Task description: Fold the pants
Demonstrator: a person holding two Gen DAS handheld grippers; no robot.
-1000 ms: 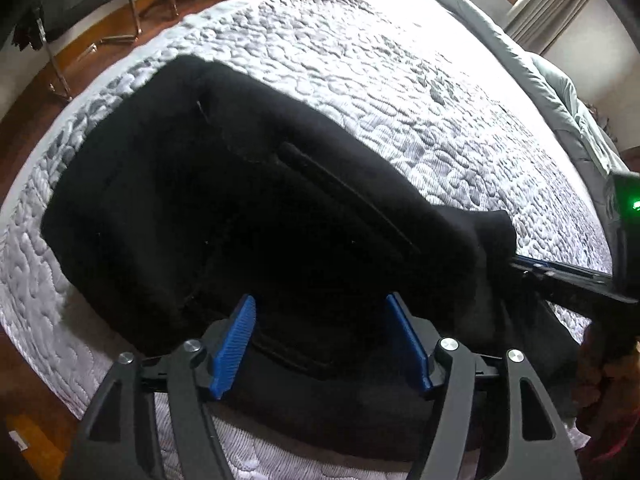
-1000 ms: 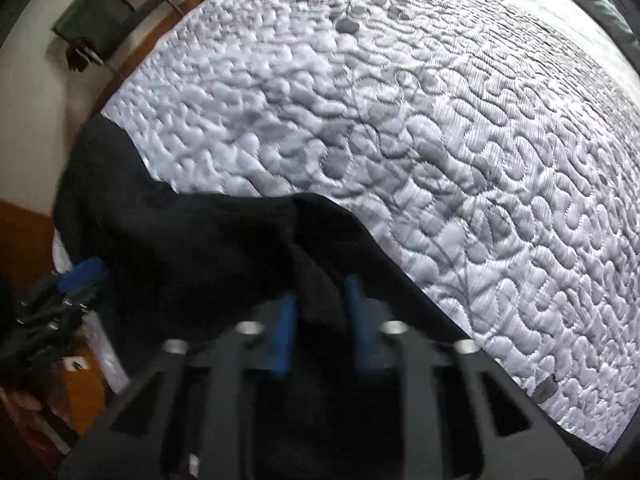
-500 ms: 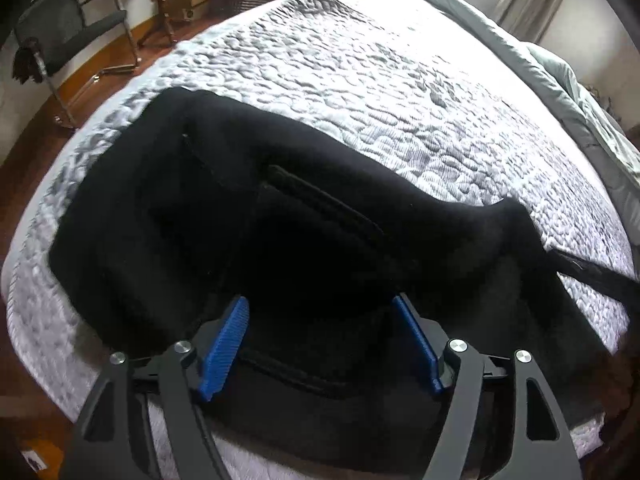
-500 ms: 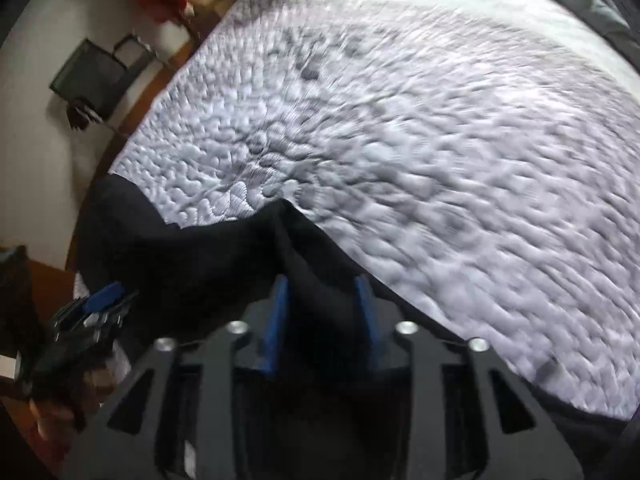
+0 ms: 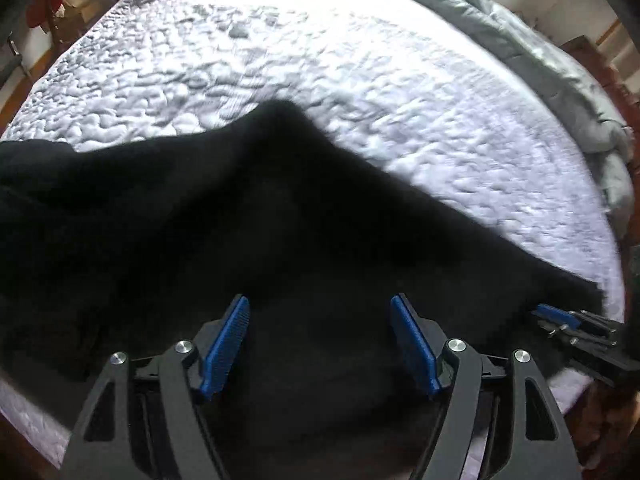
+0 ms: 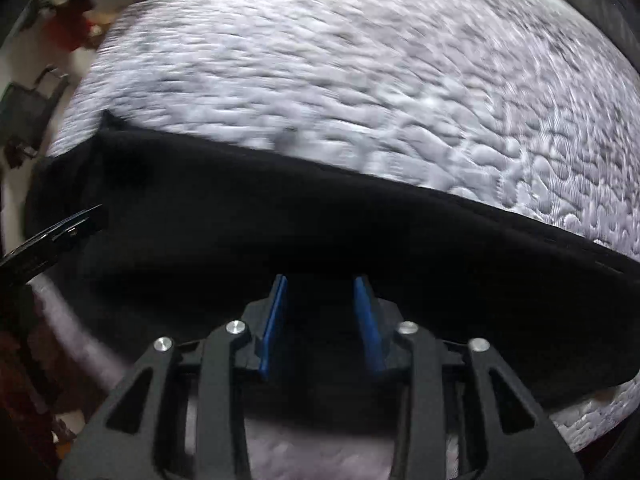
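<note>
The black pants [image 5: 248, 232] lie folded on the white quilted bed [image 5: 360, 72] near its front edge. My left gripper [image 5: 320, 320] is open, its blue pads wide apart just above the black cloth. In the right wrist view the pants [image 6: 320, 224] lie as a wide dark band across the bed [image 6: 360, 60]. My right gripper [image 6: 322, 300] has its blue pads apart over the cloth and holds nothing. The right gripper also shows at the right edge of the left wrist view [image 5: 560, 316]. The left gripper's tip shows at the left of the right wrist view [image 6: 68, 228].
A grey duvet [image 5: 540, 52] is bunched along the far right side of the bed. A black chair [image 6: 24, 108] and red items [image 6: 68, 28] stand by the wall beyond the bed's left corner. Wooden floor shows below the bed edge.
My right gripper has opened and let go of the pants fold, which now lies flat. Both grippers have swung to the right, and the views are blurred by motion.
</note>
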